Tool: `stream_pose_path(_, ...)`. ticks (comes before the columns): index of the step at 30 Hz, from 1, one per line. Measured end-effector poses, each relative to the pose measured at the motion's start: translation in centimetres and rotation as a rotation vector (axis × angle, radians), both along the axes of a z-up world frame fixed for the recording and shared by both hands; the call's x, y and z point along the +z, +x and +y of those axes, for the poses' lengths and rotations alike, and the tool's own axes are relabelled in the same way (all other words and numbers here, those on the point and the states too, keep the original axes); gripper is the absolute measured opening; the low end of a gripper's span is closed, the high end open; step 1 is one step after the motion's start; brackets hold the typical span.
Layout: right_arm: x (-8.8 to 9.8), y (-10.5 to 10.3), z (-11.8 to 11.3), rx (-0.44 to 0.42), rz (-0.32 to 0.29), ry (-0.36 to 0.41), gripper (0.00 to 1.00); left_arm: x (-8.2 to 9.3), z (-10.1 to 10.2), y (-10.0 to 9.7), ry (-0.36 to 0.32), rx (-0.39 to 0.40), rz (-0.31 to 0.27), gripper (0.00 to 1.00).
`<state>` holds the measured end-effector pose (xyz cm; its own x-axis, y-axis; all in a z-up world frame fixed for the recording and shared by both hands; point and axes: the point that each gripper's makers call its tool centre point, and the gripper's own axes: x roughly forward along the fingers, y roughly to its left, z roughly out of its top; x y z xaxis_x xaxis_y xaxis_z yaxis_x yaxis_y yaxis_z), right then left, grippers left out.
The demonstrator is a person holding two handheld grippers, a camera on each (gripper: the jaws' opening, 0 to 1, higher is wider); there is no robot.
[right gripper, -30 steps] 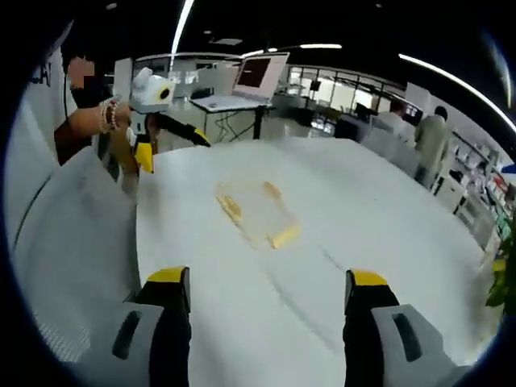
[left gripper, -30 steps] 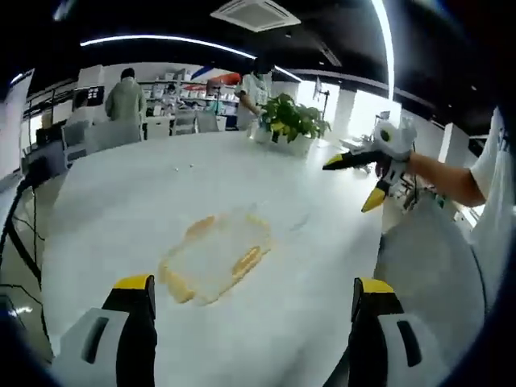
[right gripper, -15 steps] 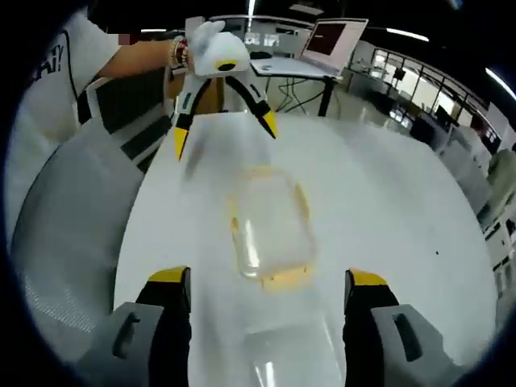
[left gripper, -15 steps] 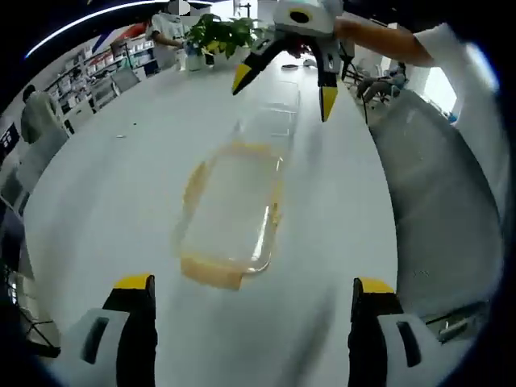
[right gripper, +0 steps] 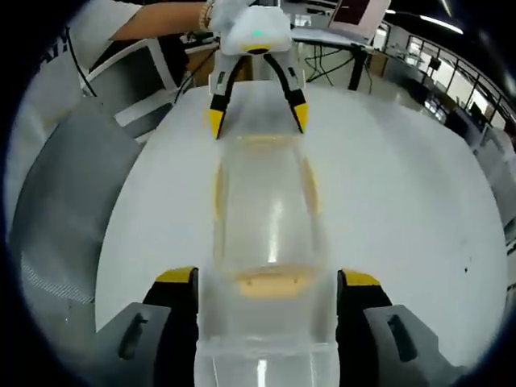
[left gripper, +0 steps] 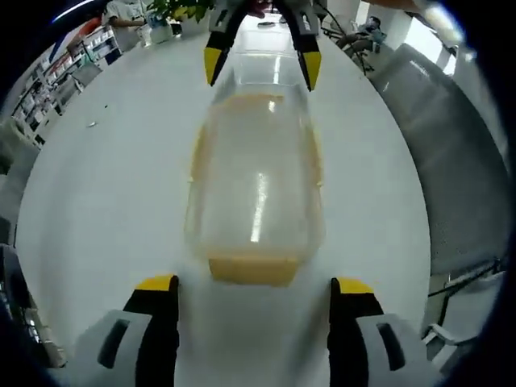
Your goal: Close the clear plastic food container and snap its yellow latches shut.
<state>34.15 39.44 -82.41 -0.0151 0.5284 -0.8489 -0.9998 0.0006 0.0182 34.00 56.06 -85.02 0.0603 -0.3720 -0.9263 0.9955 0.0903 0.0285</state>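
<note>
The clear plastic container (left gripper: 256, 173) lies lengthwise on the white table (left gripper: 105, 177), with a yellow latch (left gripper: 251, 270) at its near end. My left gripper (left gripper: 255, 289) is open, its jaws just short of that end. At the far end my right gripper (left gripper: 260, 66) is open, straddling the clear lid (left gripper: 266, 56). In the right gripper view the container (right gripper: 266, 214) runs away from me and its lid (right gripper: 260, 355) lies flat between the jaws of my open right gripper (right gripper: 266, 282), beside a yellow latch (right gripper: 270, 284). My left gripper (right gripper: 256, 119) stands open at the far end.
A grey chair (left gripper: 451, 161) stands off the table's right side, seen as the grey chair (right gripper: 56, 201) at the left in the right gripper view. A potted plant (left gripper: 173, 8) is at the far edge. A laptop (right gripper: 355, 12) sits on a desk behind.
Both grippers have moved in on the container from opposite ends and tilted down. The right gripper's jaws now straddle the lid; the left's sit just short of the near latch.
</note>
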Motion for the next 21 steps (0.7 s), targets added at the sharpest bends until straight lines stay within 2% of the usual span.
stream_pose_path(1, -0.1, 0.0, 0.0, 0.003, -0.001, -0.002, 0.67, 0.2, -0.2, 0.1, -0.012, -0.002, -0.001, 0.71)
stream_pose_path(4, -0.7, 0.1, -0.2, 0.029, -0.001, -0.028, 0.63, 0.7, -1.1, 0.4, -0.069, -0.013, -0.007, 0.58)
stream_pose_path(8, -1.4, 0.3, -0.5, 0.041, -0.002, -0.057, 0.61, 0.6, -1.2, 0.4, -0.073, -0.020, -0.006, 0.55)
stream_pose_path(9, -1.6, 0.3, -0.3, -0.004, 0.016, -0.056, 0.61, 0.7, -1.3, 0.3, -0.076, -0.034, -0.007, 0.54)
stream_pose_path(12, -1.8, 0.2, -0.2, 0.031, 0.011, -0.070, 0.55, 0.7, -1.5, 0.2, -0.086, -0.042, -0.005, 0.49)
stream_pose_path(15, -2.2, 0.0, -0.5, 0.056, 0.022, -0.124, 0.50, 0.6, -1.7, 0.3, -0.086, -0.030, -0.005, 0.41)
stream_pose_path(16, -2.2, 0.5, -0.5, 0.098, -0.022, -0.140, 0.48, 0.6, -1.7, 0.3, -0.085, -0.031, -0.005, 0.41)
stream_pose_path(18, -2.2, 1.0, -0.8, 0.105, -0.055, -0.172, 0.42, 0.6, -1.6, 0.2, -0.077, -0.028, -0.004, 0.38)
stream_pose_path(19, -2.2, 0.9, -0.7, 0.052, -0.020, -0.171, 0.40, 0.5, -1.7, 0.1, -0.074, -0.029, -0.003, 0.34)
stream_pose_path(21, -2.2, 0.9, -0.7, 0.079, -0.028, -0.170, 0.38, 0.6, -1.6, 0.1, -0.067, -0.012, -0.002, 0.34)
